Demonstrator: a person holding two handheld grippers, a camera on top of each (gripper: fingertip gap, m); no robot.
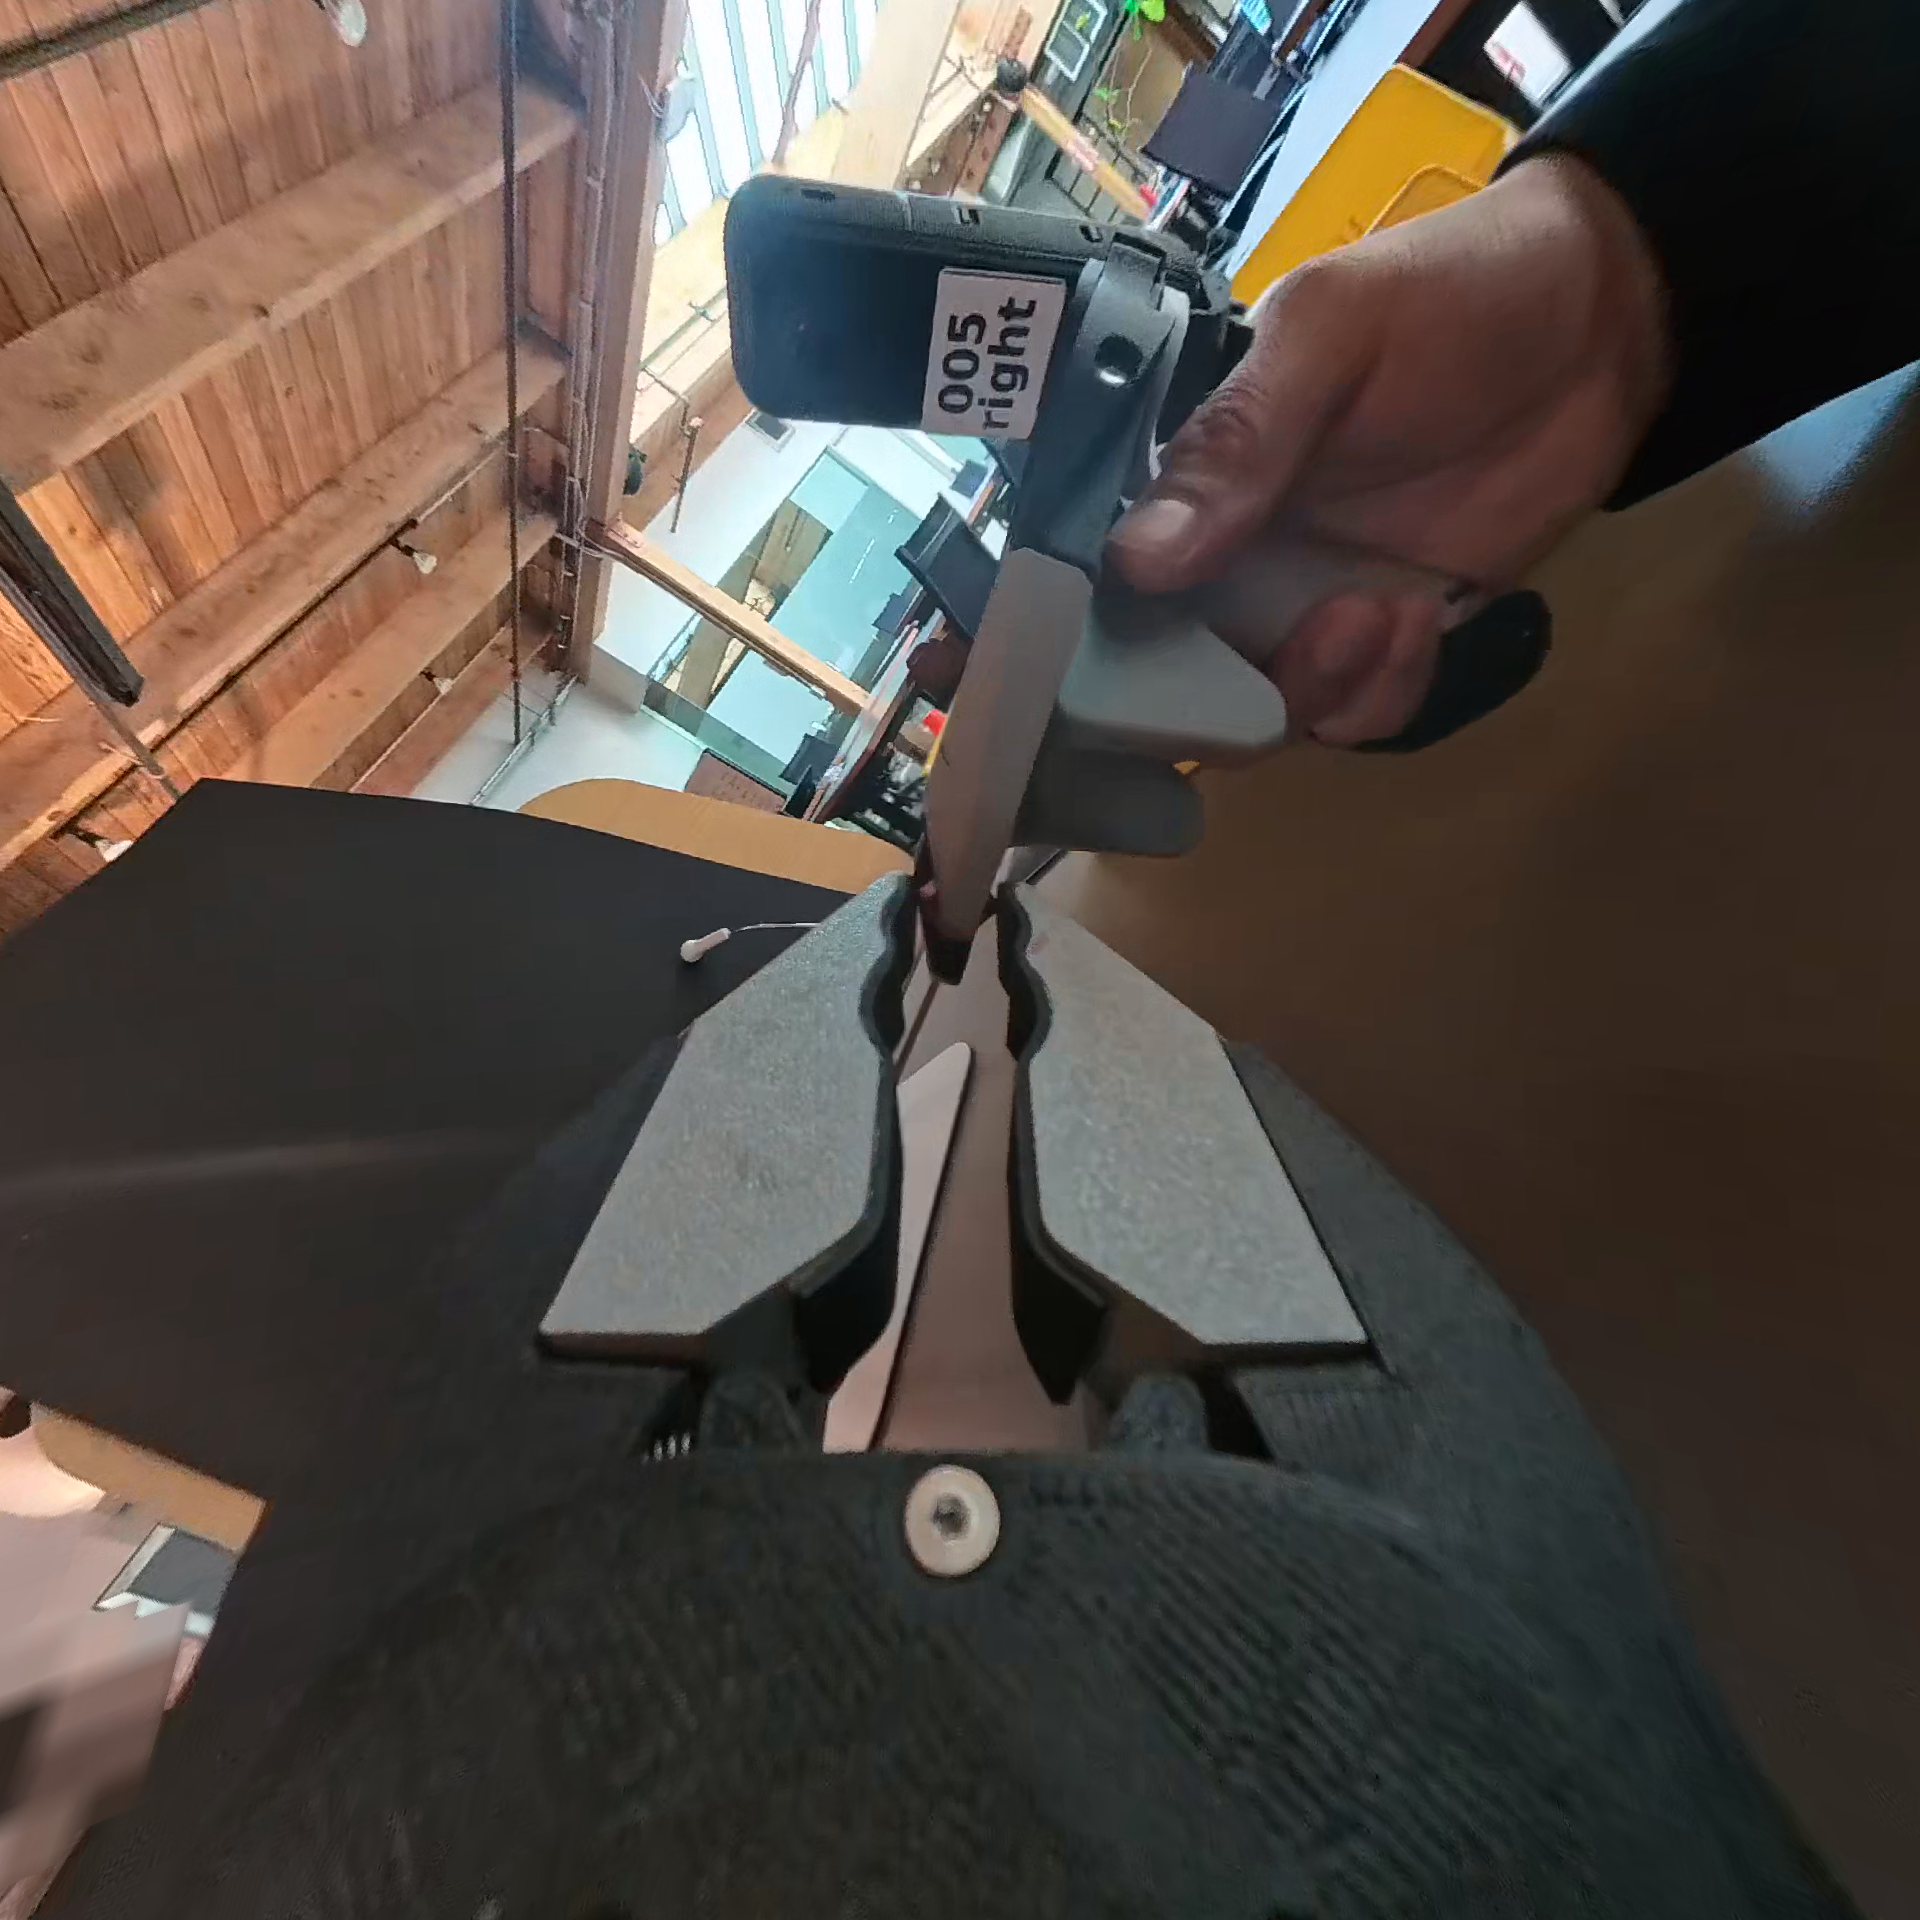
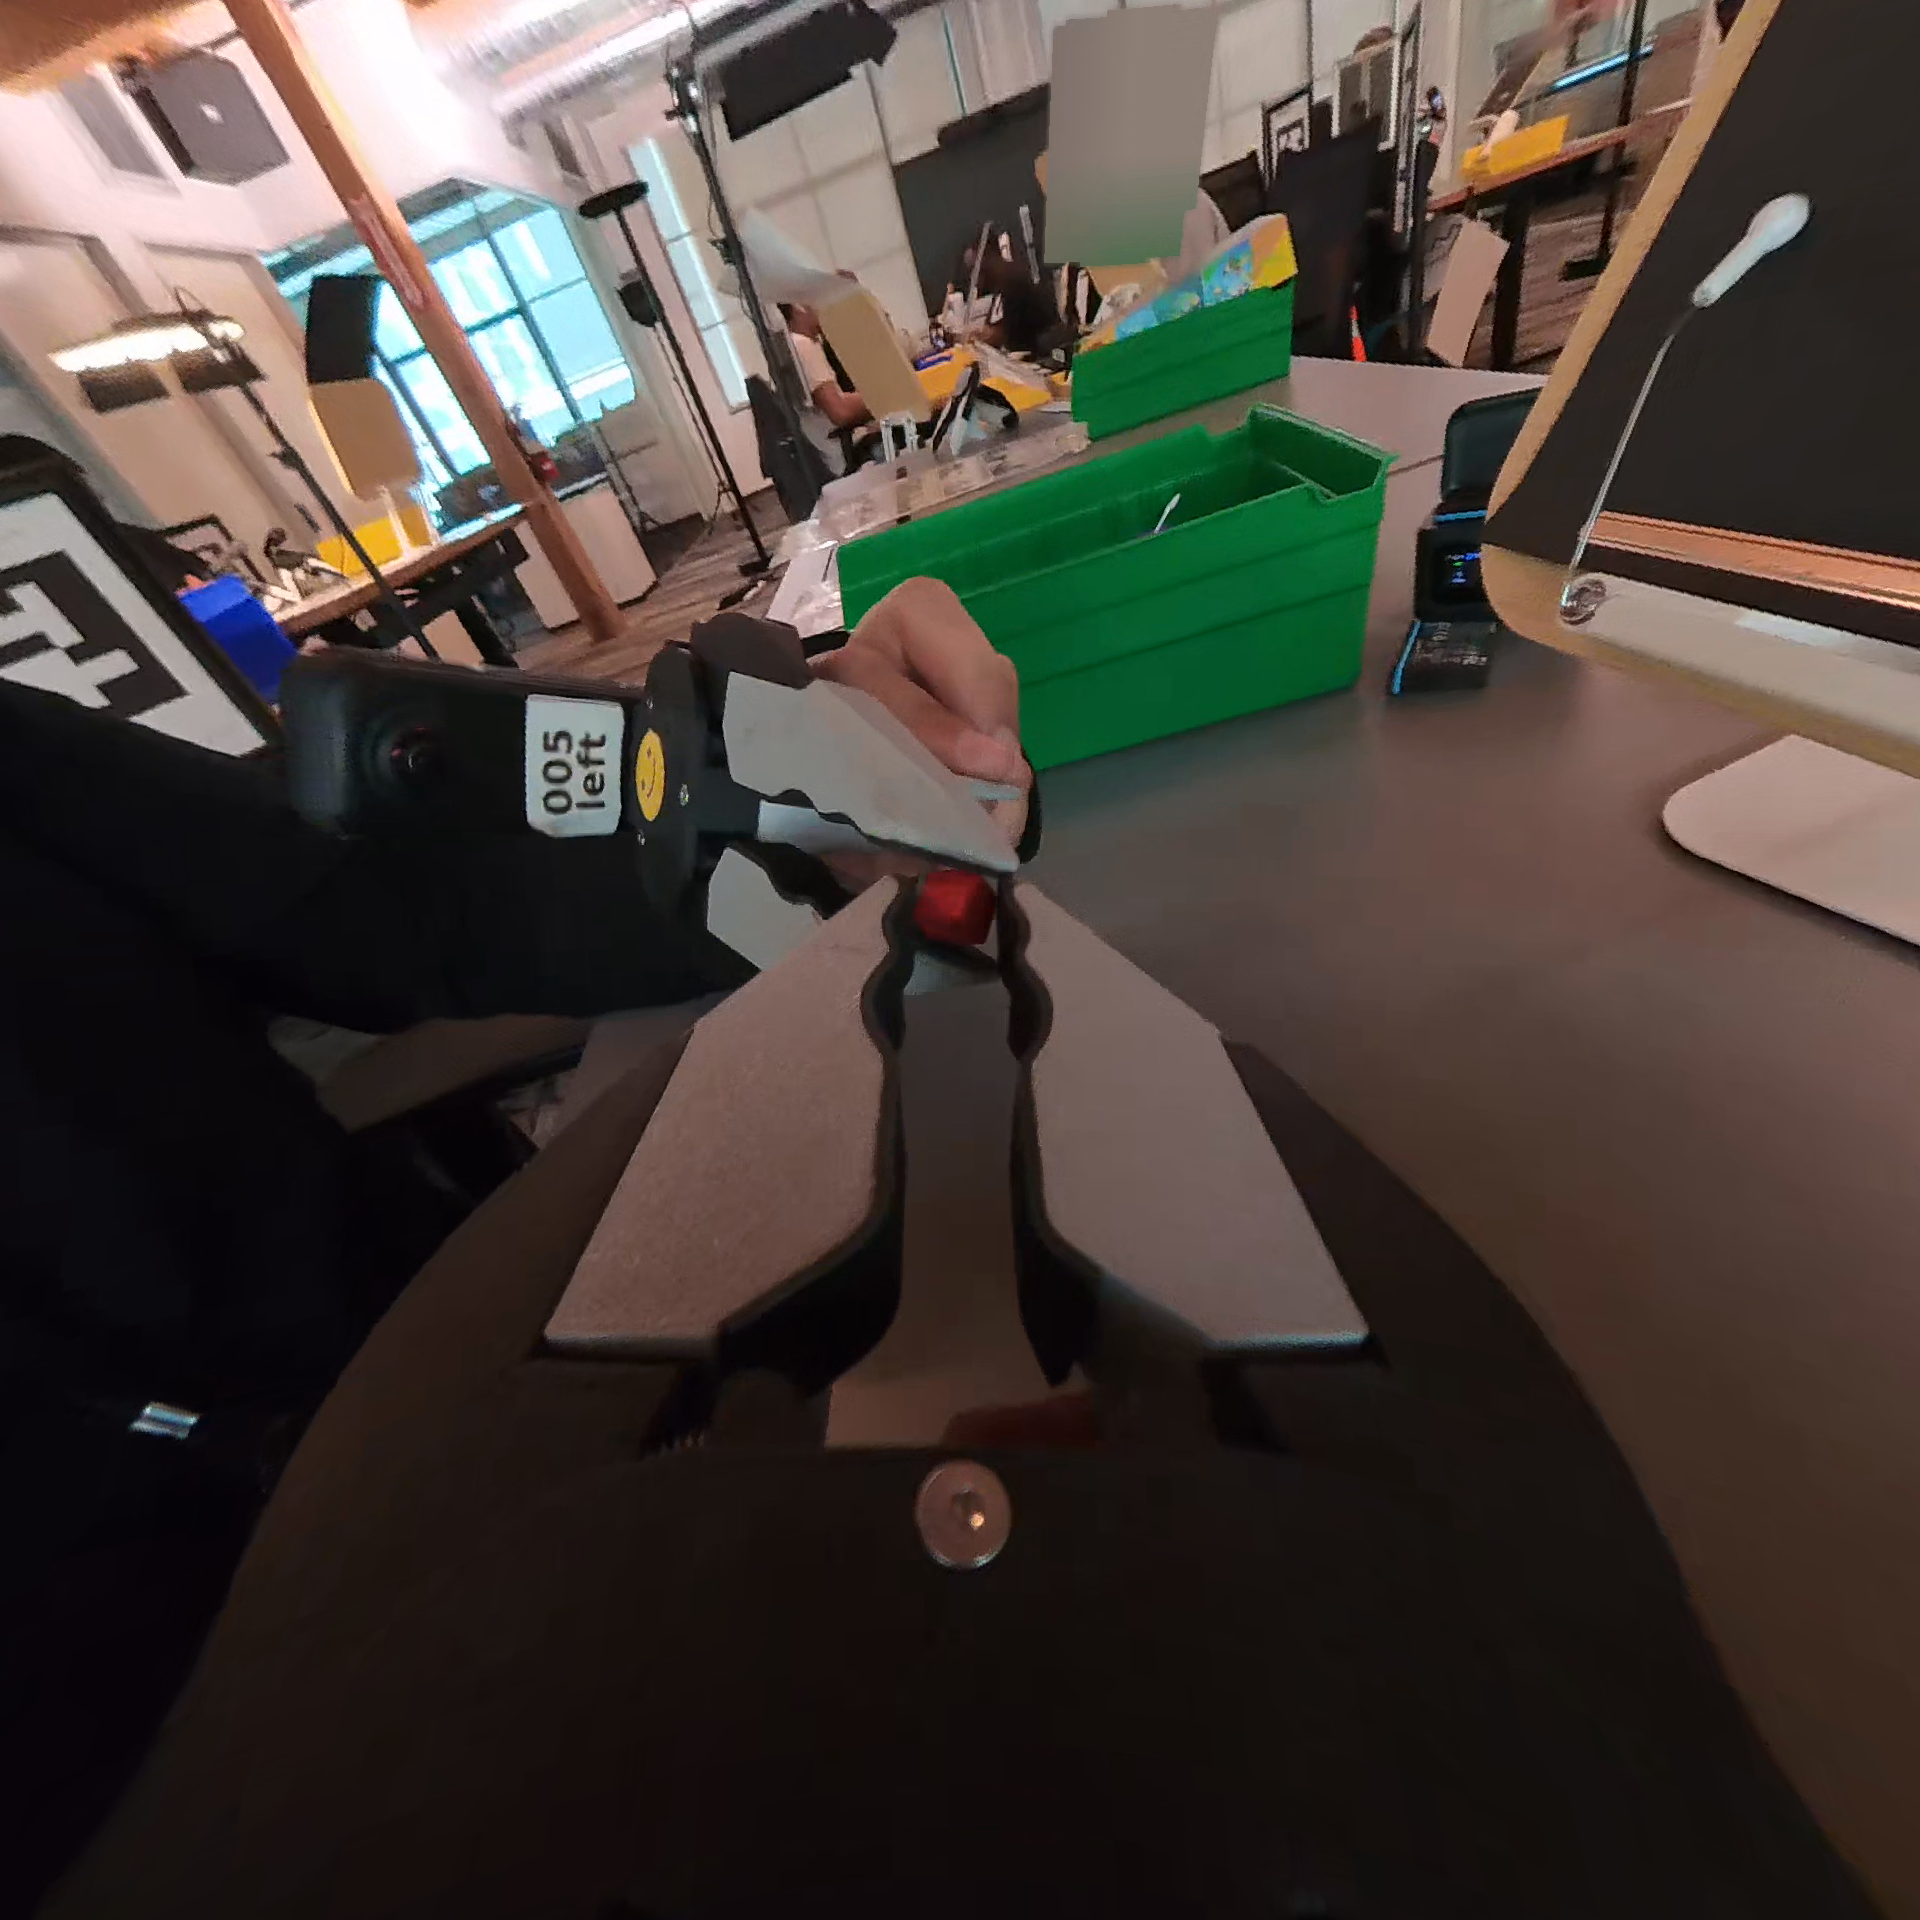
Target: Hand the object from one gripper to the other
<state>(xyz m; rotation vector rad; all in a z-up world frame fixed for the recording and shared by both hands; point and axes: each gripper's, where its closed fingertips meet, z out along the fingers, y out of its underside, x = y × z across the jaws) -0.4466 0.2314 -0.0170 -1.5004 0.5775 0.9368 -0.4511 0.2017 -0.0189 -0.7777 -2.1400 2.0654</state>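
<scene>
Mid-handover, at the point where both claws meet on one thing. Small red cube [image 2: 951, 909], held up in the air above the near part of the grey table [image 2: 1351, 935], well short of its far edge and resting on nothing. Looks plain, hard-edged and matte, a block with no obvious handle or soft side (little of it shows, and only a dark red sliver in the left wrist view).

Sits right between the fingertips of the right gripper [image 2: 951, 935], jaws drawn in to a narrow gap about the cube's own width. Seems snug there, but cannot tell whether the pads are truly pressing on it.

Same story for the left gripper [image 1: 956, 935]: tips close together around the same spot, with one thin finger of the other claw slipped in between them. Cannot tell whether clamped or merely alongside.

Next move, as a judgement: make sure the receiving claw has a firm pinch before the giving one lets go, then draw apart straight, without twisting. Small faces and crossed fingers leave little margin for a slip.

Beyond, a green bin [image 2: 1143, 603] farther back on the table.
</scene>
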